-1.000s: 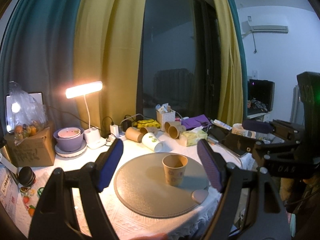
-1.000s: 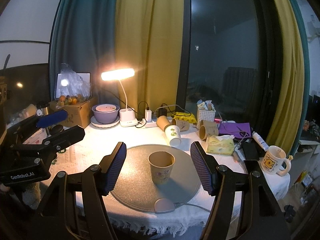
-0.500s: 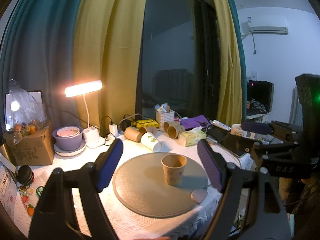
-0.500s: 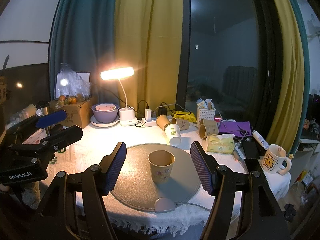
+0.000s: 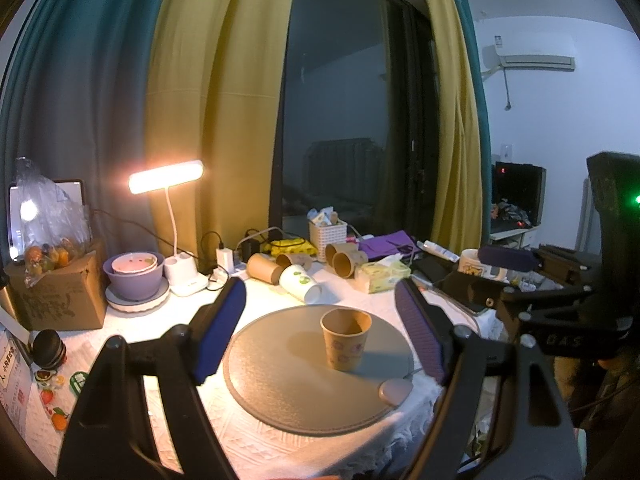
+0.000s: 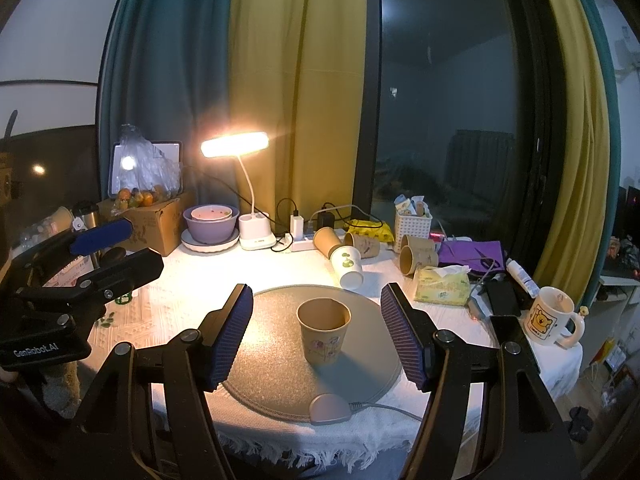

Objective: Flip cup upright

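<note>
A brown paper cup [image 5: 346, 338] with a flower print stands upright, mouth up, on the round grey mat [image 5: 280, 384]; it also shows in the right wrist view [image 6: 323, 336] on the mat [image 6: 264, 340]. My left gripper [image 5: 320, 336] is open and empty, held back from the cup above the table's near edge. My right gripper [image 6: 318, 332] is open and empty, also held back, with the cup framed between its blue pads. Each gripper shows in the other's view: the right one [image 5: 520, 280], the left one [image 6: 92, 248].
Several paper cups [image 6: 344, 260] lie on their sides behind the mat. A lit desk lamp [image 6: 250, 200], purple bowl [image 6: 210, 222], cardboard box [image 6: 156, 224], white basket [image 6: 412, 224], tissue pack [image 6: 440, 286], phone [image 6: 502, 298] and bear mug [image 6: 550, 316] ring the table.
Almost nothing: both grippers stay open and drift back very slightly. The cup stands still on the mat.
</note>
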### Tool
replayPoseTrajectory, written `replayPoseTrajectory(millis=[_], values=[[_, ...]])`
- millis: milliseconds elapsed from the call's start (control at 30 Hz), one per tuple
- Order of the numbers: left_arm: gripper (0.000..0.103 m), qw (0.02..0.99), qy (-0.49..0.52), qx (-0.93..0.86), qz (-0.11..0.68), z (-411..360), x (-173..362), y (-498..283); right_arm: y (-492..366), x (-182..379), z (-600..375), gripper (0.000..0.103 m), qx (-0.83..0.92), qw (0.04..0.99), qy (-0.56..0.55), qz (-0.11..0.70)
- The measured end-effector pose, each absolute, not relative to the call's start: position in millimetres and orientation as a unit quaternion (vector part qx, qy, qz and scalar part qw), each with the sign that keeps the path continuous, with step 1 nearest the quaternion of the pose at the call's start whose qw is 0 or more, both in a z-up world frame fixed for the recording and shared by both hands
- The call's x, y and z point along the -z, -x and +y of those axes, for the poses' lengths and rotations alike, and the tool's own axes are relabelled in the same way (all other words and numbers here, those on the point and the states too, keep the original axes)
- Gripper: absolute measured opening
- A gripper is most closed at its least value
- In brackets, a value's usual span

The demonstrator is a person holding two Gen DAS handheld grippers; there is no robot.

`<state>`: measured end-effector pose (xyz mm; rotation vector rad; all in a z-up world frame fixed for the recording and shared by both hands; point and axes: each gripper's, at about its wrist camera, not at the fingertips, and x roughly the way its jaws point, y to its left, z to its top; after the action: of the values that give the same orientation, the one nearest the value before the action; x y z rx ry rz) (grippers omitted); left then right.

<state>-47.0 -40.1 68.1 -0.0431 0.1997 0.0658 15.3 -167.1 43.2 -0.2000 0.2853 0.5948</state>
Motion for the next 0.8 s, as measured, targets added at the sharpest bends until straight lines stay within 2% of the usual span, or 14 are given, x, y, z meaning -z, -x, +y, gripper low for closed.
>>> replayPoseTrajectory(millis=[800], values=[[0.078, 0.994, 0.023, -0.033, 0.099, -41.1, -68.2, 47.5, -16.1, -43.4, -168.2, 0.07, -0.291, 0.941, 0.098, 0.141]])
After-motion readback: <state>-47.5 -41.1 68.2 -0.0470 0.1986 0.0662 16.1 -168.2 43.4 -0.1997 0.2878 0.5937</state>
